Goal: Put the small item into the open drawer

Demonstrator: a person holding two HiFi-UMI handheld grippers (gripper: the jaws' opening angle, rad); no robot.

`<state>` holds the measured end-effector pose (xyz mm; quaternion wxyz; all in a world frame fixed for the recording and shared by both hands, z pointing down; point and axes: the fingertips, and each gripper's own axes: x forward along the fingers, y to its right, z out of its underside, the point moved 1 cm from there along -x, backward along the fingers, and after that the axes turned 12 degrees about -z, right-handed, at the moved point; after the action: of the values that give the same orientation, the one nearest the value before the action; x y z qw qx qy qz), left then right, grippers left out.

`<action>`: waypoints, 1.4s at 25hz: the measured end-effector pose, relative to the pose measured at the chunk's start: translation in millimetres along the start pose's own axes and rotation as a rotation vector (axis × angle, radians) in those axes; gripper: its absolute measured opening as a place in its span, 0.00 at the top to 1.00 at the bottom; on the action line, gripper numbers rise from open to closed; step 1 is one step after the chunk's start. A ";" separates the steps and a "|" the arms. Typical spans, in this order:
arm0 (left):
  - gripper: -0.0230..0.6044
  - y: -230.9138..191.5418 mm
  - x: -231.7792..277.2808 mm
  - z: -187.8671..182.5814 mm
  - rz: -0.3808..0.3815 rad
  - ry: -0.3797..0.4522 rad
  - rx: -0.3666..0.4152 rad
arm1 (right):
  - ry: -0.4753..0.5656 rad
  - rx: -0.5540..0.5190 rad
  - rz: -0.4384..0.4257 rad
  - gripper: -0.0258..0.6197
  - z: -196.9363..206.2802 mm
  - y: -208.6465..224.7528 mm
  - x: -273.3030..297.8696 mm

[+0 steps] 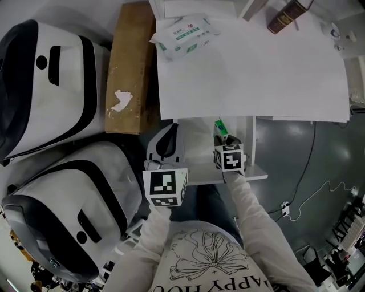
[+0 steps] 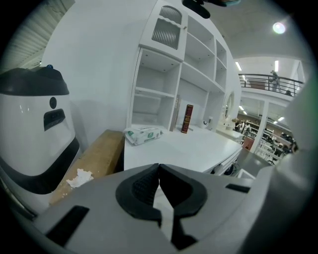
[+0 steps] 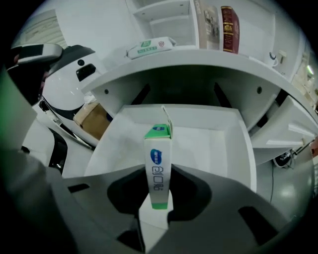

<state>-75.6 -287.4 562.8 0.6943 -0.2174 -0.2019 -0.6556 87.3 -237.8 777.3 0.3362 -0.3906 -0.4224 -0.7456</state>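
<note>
A small white box with green ends (image 3: 158,158) stands upright between the jaws of my right gripper (image 3: 160,191), which is shut on it. The box hangs just above the floor of the open white drawer (image 3: 213,144). In the head view that box (image 1: 219,126) and the right gripper (image 1: 224,140) are over the drawer (image 1: 197,149), which sticks out from under the desk. My left gripper (image 1: 170,134) hovers at the drawer's left edge. Its jaws (image 2: 159,171) are shut with nothing between them.
On the white desk (image 1: 256,74) lie a pack of wipes (image 1: 185,35) and a brown book (image 1: 288,14). A cardboard box (image 1: 130,68) stands left of the desk. Two large white-and-black rounded machines (image 1: 45,85) (image 1: 68,211) fill the left side. Cables (image 1: 308,194) lie on the floor at the right.
</note>
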 end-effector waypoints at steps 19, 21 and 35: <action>0.96 -10.5 2.1 8.2 -0.017 -0.017 -0.010 | -0.177 -0.022 0.007 0.79 12.2 6.9 34.2; 0.96 -10.2 0.5 5.6 -0.017 -0.010 -0.009 | -0.141 -0.039 -0.014 0.77 6.2 2.6 30.6; 0.96 19.8 -46.2 -58.8 0.006 0.136 0.009 | 0.342 -0.142 -0.027 0.85 -86.2 -54.0 -125.0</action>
<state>-58.8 -281.7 487.5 0.7093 -0.1699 -0.1566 -0.6659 75.2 -270.8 620.0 0.3646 -0.2750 -0.3106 -0.8337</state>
